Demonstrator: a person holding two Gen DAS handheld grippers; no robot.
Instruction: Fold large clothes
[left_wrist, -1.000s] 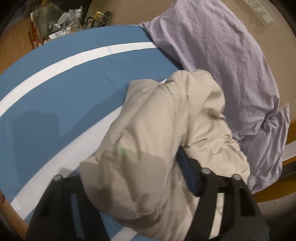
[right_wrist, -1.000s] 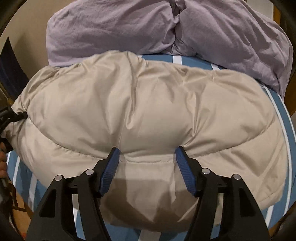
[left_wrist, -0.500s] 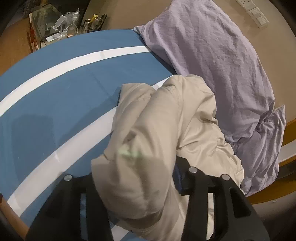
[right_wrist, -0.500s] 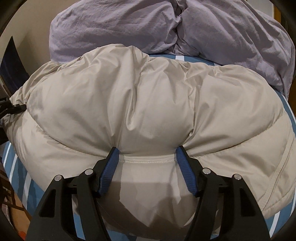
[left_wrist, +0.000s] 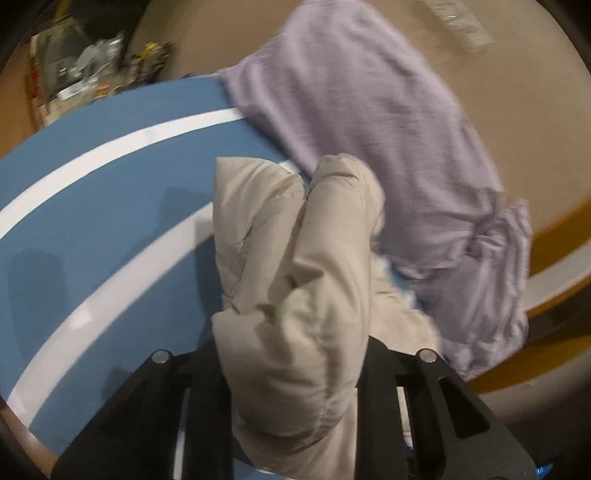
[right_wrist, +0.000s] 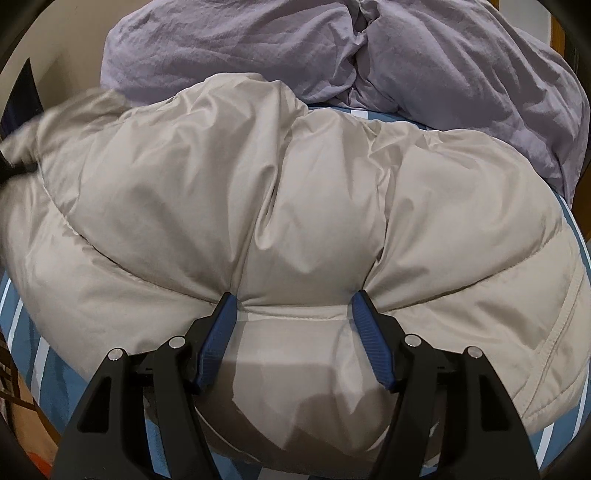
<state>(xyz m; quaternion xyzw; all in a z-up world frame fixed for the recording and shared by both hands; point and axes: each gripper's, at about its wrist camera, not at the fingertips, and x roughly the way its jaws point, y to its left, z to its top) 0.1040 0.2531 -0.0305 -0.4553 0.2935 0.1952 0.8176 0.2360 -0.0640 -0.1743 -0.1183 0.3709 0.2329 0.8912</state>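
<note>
left gripper (left_wrist: 295, 354) lifted, closing on jacket (left_wrist: 295, 258).

Left tongs (left_wrist: 291, 369) closing around bunched fabric; right tongs (right_wrist: 295, 314) pinch a thick fold.

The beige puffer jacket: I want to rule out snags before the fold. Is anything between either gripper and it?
Nothing visible. The left gripper is closing on a bunched part of the beige puffer jacket; the right gripper has the hem's padding pinched between its blue pads.
</note>
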